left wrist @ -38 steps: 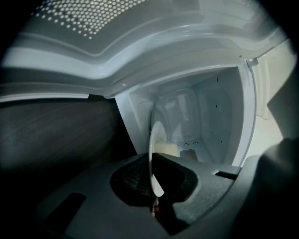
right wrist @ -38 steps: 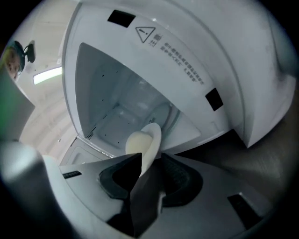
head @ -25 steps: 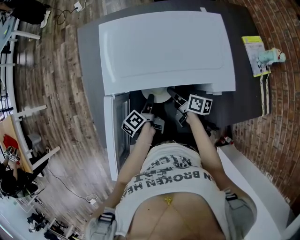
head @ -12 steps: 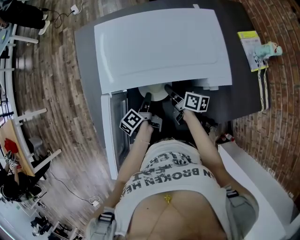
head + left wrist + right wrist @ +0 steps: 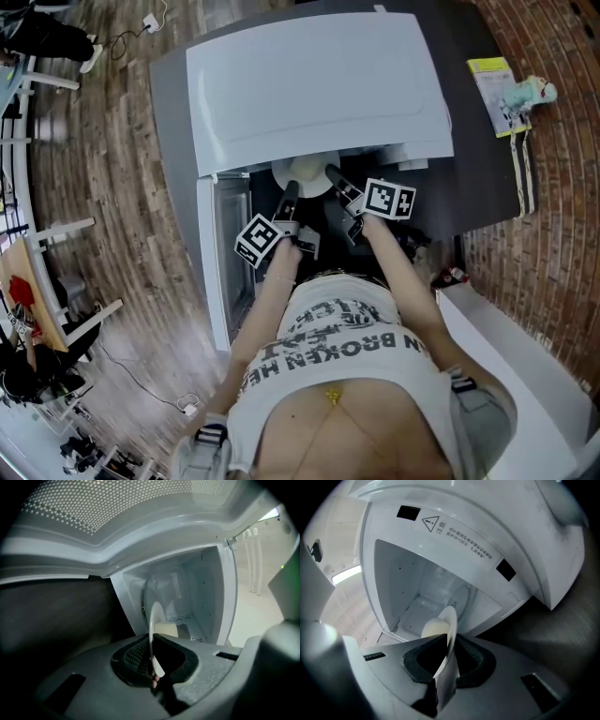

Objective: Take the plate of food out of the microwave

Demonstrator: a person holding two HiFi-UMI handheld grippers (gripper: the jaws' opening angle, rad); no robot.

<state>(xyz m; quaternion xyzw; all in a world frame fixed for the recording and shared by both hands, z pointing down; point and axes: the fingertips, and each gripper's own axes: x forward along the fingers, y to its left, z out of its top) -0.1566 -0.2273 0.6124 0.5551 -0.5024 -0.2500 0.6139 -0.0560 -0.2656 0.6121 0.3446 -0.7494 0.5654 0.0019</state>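
A white plate [image 5: 302, 175] with a pale lump of food [image 5: 433, 627] pokes out of the open white microwave [image 5: 319, 84]. My left gripper [image 5: 289, 192] holds the plate's left rim. In the left gripper view the plate [image 5: 153, 620] stands edge-on between the dark pads of the gripper [image 5: 152, 656], which is shut on it. My right gripper [image 5: 333, 176] is at the right rim. Its jaws have just been closing. In the right gripper view they [image 5: 447, 660] are shut on the plate's edge [image 5: 451, 625], with the microwave cavity [image 5: 422, 597] beyond.
The microwave door [image 5: 217, 253] hangs open at the left. The microwave sits on a dark grey counter [image 5: 487, 187]. A yellow packet [image 5: 492, 94] and a small figure [image 5: 527, 94] lie at the counter's right end, by a brick wall [image 5: 553, 234]. A wooden floor [image 5: 112, 187] lies to the left.
The head view has shifted slightly. A bit more of the plate shows beneath the microwave's front edge. Both grippers remain at the plate's rim.
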